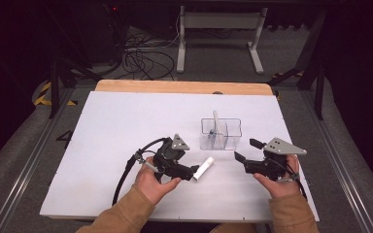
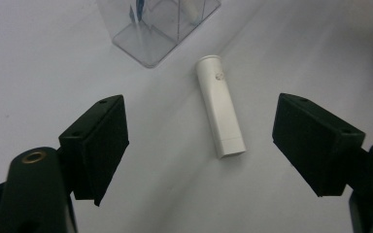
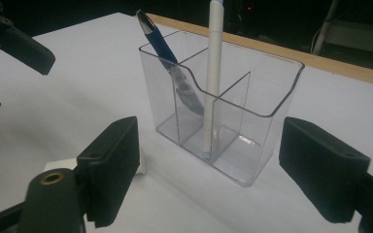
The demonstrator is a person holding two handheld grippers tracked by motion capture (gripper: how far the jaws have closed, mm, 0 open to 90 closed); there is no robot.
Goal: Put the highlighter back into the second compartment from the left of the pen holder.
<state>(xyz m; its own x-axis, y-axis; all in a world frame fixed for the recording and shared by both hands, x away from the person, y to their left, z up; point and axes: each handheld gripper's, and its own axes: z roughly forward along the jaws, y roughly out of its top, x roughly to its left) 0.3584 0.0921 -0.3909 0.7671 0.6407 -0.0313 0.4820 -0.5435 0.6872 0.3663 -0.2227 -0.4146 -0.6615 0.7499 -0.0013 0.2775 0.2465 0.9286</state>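
White plastic tube [image 2: 220,108] lies flat on the surface [image 1: 126,126], untouched, between and just ahead of the left gripper [image 2: 199,145] fingers, spread apart; long axis runs away from them, towards the clear organizer [image 2: 160,29]. Left hand nearer. Right gripper [image 3: 209,174] fingers also released, empty, facing the organizer with its two pens.

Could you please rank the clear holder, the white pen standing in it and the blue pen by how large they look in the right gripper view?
1. Clear holder, plainly the largest.
2. White pen, the longest of the two pens.
3. Blue pen, shorter-looking, though it leans, so its length is less sure.
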